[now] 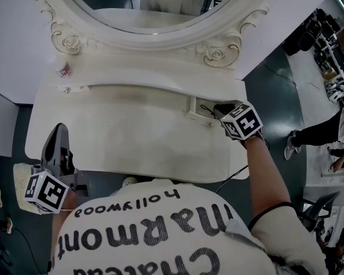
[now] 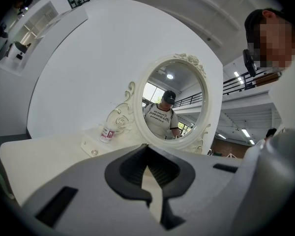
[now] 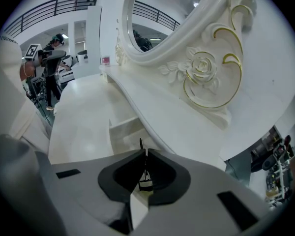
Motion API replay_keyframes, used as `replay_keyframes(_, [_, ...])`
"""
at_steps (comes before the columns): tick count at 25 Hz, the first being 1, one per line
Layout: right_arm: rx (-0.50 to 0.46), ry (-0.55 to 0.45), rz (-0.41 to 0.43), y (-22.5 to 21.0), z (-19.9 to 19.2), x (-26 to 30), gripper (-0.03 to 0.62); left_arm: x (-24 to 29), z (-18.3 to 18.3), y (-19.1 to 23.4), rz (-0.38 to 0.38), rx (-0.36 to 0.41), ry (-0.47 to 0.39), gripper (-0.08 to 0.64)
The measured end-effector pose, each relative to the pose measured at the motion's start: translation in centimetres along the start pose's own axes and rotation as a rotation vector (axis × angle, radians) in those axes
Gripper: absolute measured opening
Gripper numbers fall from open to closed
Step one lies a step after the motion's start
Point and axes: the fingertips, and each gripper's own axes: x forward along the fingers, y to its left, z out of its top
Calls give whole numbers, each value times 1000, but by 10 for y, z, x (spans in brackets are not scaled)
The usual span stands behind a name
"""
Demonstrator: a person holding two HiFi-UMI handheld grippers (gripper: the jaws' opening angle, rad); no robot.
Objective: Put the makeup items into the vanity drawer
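With right hand-held gripper (image 3: 144,154) clamped on thin dark item (image 3: 144,180), lower well inside drawer (image 1: 192,107) before releasing; left hand-held gripper (image 2: 146,151) closed, empty.

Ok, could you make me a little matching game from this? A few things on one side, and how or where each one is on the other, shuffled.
Things:
1. bottle
2. drawer
3. left tongs
4. right tongs

States:
A. pulled open
B. pinching a thin black item
C. standing left of the mirror
D. shut, with nothing in them

Pairs: 1-C, 2-A, 3-D, 4-B
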Motion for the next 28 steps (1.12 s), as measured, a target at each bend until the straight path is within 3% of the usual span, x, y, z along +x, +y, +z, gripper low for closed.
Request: replay_keyframes(28, [32,-35,-58,-13,-1,-21,35,-9,-2,1,4,-7,-11,8])
